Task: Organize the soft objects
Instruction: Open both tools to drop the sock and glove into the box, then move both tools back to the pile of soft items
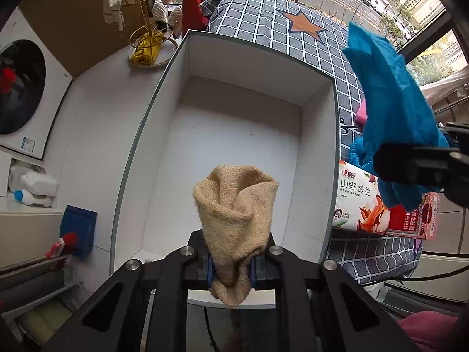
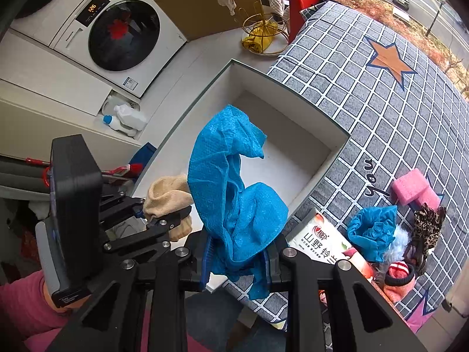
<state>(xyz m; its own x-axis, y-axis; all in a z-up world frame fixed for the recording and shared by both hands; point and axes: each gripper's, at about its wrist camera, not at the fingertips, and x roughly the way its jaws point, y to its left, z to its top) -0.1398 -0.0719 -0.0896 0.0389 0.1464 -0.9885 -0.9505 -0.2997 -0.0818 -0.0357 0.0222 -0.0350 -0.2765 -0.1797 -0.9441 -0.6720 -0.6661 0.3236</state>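
Room: a laundry corner; a washer (image 2: pixel 123 35) sits at upper left of the right wrist view, its display lit orange, digits too small to read surely.
Bottles: white detergent bottles (image 2: pixel 126 118) lie in a gap just below the washer.
Rack: a gold wire rack (image 2: pixel 262 14) stands at top centre, with cloths draped on it and a yellow cloth in its base.
Surface: a grey quilt (image 2: pixel 381 111) with a white grid covers the right side; it bears an orange star (image 2: pixel 388 58) and the word "you".
Box: an open white box (image 1: pixel 234 135) fills mid-frame in the left wrist view, its floor bare, its right edge against the quilt.
Left gripper: the left gripper (image 1: pixel 231 270) is clamped tight on a beige sock (image 1: pixel 234 202), which hangs above the box's near end.
Right gripper: the right gripper (image 2: pixel 237 259) pinches a blue cloth (image 2: pixel 231 187), which is held above the box's near right corner.
Pack: a tissue pack (image 2: pixel 325 243) with Chinese print lies on the quilt just right of the box.
Pile: a second blue cloth (image 2: pixel 370 228), pink sponges (image 2: pixel 413 192), a leopard-print piece (image 2: pixel 428 223) and a red knit item (image 2: pixel 398 272) lie at lower right.
Person: a pink sleeve (image 2: pixel 26 302) shows at lower left.
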